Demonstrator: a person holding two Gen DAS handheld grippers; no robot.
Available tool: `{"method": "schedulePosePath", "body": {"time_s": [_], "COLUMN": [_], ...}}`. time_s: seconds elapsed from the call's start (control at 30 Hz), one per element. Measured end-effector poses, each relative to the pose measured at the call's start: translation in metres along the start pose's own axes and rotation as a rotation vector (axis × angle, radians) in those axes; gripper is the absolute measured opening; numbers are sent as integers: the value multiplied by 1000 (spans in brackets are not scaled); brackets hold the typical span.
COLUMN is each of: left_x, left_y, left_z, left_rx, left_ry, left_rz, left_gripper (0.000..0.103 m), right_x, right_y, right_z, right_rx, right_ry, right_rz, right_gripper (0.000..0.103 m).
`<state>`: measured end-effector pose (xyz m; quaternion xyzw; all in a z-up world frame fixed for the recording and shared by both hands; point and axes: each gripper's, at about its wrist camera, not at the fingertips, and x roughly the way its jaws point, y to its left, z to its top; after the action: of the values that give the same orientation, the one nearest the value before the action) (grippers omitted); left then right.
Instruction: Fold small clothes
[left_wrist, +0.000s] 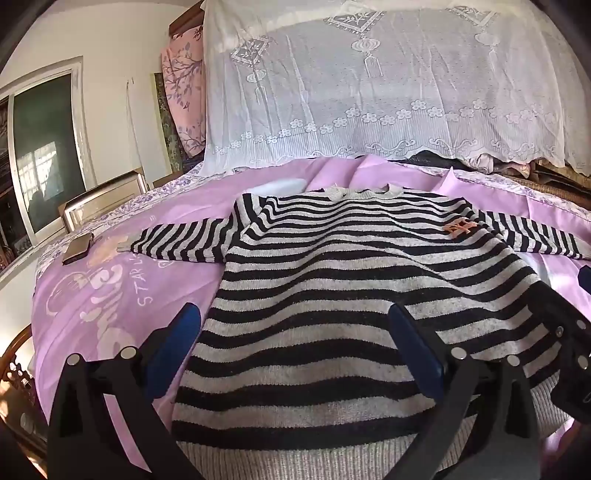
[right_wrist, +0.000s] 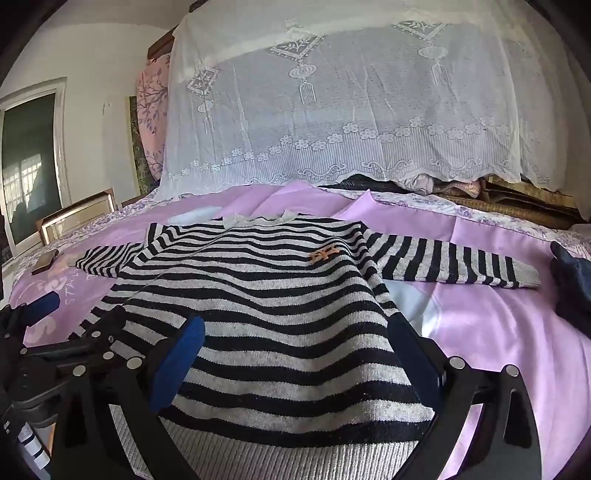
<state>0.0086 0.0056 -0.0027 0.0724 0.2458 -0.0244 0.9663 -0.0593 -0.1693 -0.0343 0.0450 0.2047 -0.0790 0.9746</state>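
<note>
A small black-and-grey striped sweater (left_wrist: 332, 266) lies flat, front up, on the pink bedspread (left_wrist: 122, 291), sleeves spread to both sides, with an orange emblem (left_wrist: 458, 228) on the chest. My left gripper (left_wrist: 295, 321) is open above the sweater's lower left part, near the hem. My right gripper (right_wrist: 295, 339) is open above the lower right part of the sweater (right_wrist: 280, 295). The right gripper also shows at the right edge of the left wrist view (left_wrist: 569, 354); the left gripper shows at the left edge of the right wrist view (right_wrist: 55, 332). Neither holds cloth.
A phone (left_wrist: 77, 248) lies on the bedspread left of the left sleeve. A dark blue garment (right_wrist: 570, 284) lies at the right. A white lace cover (left_wrist: 369, 85) drapes a pile behind the bed. A framed picture (left_wrist: 103, 199) and a window (left_wrist: 40, 147) are at the left.
</note>
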Motion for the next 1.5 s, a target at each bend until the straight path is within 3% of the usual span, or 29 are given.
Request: {"method": "schedulePosePath", "body": {"time_s": [0.23, 1.5], "left_x": [5, 8], "left_y": [2, 5], "left_z": [-4, -4], "left_rx": [-12, -37], "left_ry": [10, 28], "left_rz": [1, 4], "left_gripper": [99, 99], "right_x": [5, 15], "right_y": [-1, -3], "right_z": [14, 11], "right_rx": [-1, 4], "right_ry": [18, 53], "right_rz": [6, 17], "right_gripper": [100, 100]}}
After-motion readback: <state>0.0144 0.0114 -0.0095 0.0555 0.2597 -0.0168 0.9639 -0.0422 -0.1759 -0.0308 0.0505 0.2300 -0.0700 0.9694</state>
